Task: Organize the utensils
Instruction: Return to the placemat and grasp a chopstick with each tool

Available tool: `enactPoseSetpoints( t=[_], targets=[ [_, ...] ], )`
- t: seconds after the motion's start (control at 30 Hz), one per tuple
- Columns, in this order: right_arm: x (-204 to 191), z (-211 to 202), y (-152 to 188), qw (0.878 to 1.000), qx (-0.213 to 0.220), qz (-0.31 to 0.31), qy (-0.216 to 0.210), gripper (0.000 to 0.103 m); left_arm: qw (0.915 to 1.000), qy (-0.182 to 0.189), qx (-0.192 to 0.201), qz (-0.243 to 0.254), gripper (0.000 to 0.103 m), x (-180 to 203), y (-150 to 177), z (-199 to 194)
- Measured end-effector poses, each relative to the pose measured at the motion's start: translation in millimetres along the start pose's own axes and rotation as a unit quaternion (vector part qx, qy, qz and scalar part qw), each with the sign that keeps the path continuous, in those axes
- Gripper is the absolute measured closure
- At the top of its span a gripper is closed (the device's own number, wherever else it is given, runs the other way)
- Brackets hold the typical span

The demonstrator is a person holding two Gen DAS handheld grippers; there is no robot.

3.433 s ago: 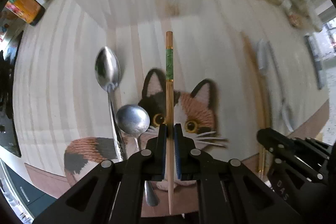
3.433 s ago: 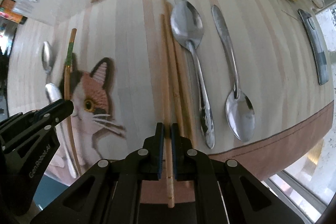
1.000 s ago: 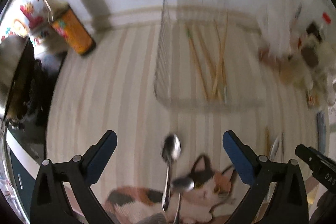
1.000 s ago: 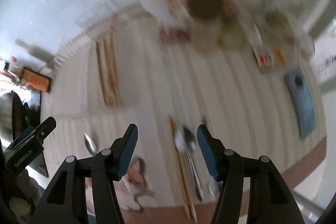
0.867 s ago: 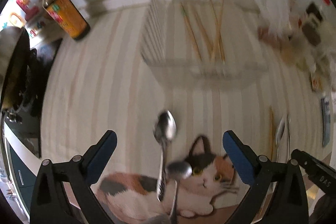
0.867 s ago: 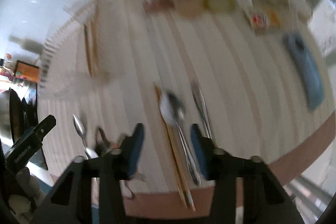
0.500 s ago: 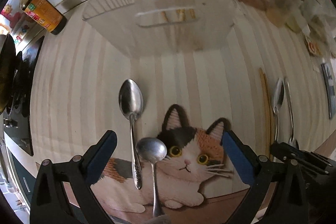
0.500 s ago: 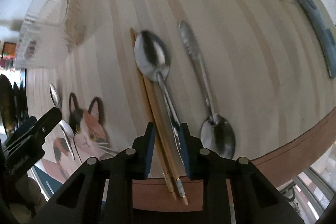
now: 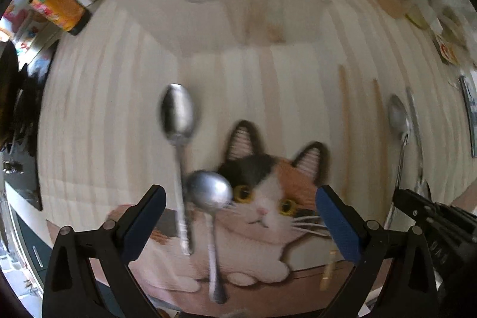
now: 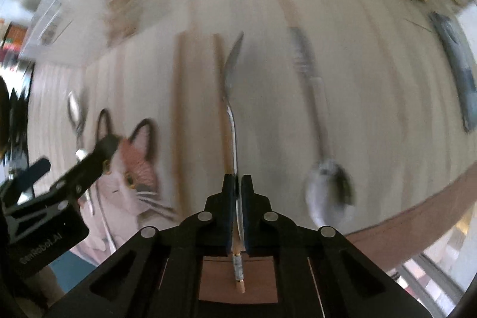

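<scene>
Since half a second back: right claw (image 10: 237, 192) dropped lower, now pinched on spoon (image 10: 232, 97), turned edge-on, bowl pointing away; wooden chopstick (image 10: 219, 55) runs alongside the handle, whether also caught between the pads cannot tell. Left claw (image 9: 238, 225) closer to the mat, spread wide, nothing between its blue pads.

Striped mat (image 9: 104, 124) over the counter, calico cat print (image 9: 268, 198) at near edge. Clear bin (image 9: 238, 5) at far side, blurred, chopsticks inside. Orange-labelled bottle (image 9: 59, 8) far left. Dark flat device (image 10: 456, 64) far right on mat.

Two spoons under left claw: long spoon (image 9: 178, 121) bowl away, round spoon (image 9: 210, 192) just beside, over the cat's ear, handles close together. Second loose spoon (image 10: 323, 169) right of the gripped one, bowl toward camera, apart from it.
</scene>
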State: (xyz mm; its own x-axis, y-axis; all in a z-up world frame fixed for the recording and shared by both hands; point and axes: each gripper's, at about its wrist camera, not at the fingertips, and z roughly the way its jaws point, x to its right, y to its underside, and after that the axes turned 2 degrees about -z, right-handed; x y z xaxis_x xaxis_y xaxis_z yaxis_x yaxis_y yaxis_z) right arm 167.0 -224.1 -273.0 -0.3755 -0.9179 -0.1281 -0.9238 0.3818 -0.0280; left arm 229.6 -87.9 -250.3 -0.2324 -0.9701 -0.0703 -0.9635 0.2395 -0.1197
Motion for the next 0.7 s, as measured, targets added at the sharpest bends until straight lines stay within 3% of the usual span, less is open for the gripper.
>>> enactPoseSetpoints(
  t=[0.03,0.1,0.23,0.27,0.3,0.33,0.37,0.47,0.7],
  targets=[
    [8,0,1,1.000,-0.006,0.009,-0.003,0.095,0.9999,0.009,-0.005,0.006,0.002,7,1,3],
    [28,-4,3,0.999,-0.011,0.038,-0.013,0.078,0.9993,0.023,-0.021,0.023,0.007,26,3,12],
    [58,-22,11,0.997,0.012,0.069,-0.024,0.076,0.9974,0.039,-0.042,0.045,0.040,49,7,26],
    [63,-24,13,0.997,0.015,0.074,-0.030,0.076,0.9975,0.044,-0.025,0.050,0.048,52,8,22],
    [68,-28,14,0.996,0.019,0.079,-0.037,0.076,0.9971,0.045,-0.021,0.058,0.062,54,8,20],
    [70,-30,16,0.996,0.023,0.080,-0.043,0.076,0.9970,0.045,-0.018,0.060,0.084,55,9,18],
    [73,-31,13,0.995,0.027,0.080,-0.050,0.076,0.9970,0.045,-0.016,0.061,0.095,54,11,16],
    [67,-34,27,0.994,0.033,0.071,-0.072,0.076,0.9978,0.050,-0.024,0.035,0.099,38,15,17],
    [12,-9,3,0.995,0.029,0.028,-0.095,0.076,0.9969,0.062,-0.041,-0.024,0.099,-4,27,21]
  ],
)
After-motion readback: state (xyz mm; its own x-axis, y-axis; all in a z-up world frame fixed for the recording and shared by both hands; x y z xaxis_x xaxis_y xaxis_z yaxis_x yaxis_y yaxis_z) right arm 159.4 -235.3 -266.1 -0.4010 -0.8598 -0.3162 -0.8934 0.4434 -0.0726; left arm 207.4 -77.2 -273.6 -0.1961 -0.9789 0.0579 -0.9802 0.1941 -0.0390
